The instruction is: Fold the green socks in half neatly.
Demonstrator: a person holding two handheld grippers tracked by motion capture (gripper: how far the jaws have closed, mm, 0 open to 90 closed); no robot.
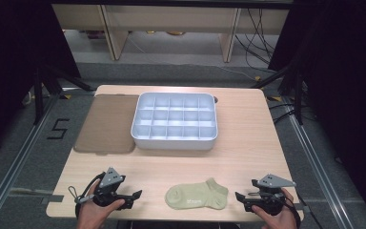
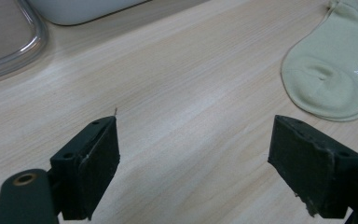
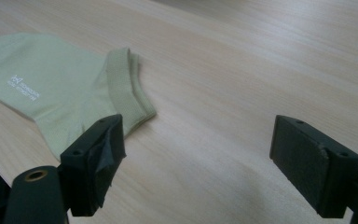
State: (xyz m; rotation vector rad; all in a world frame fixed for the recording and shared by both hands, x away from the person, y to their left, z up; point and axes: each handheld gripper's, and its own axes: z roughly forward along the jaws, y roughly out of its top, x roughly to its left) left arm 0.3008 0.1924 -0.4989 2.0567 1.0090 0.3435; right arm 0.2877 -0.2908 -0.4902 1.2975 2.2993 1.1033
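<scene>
A pale green sock [image 1: 198,196] lies flat near the table's [image 1: 248,152] front edge between both grippers, long axis left-right, toe left, cuff right; its small white print is unreadable. Left gripper [image 1: 136,195] and right gripper [image 1: 238,196] gape wide, empty

Even overhead light, dark surroundings; close jaws slightly blurred, soft shadows.

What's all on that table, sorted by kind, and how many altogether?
Pale green ankle sock: 1
White plastic divided organiser tray: 1
Clear flat plastic lid: 1
Hand-held black tongs, left tongs and right tongs: 2
Total: 5
</scene>
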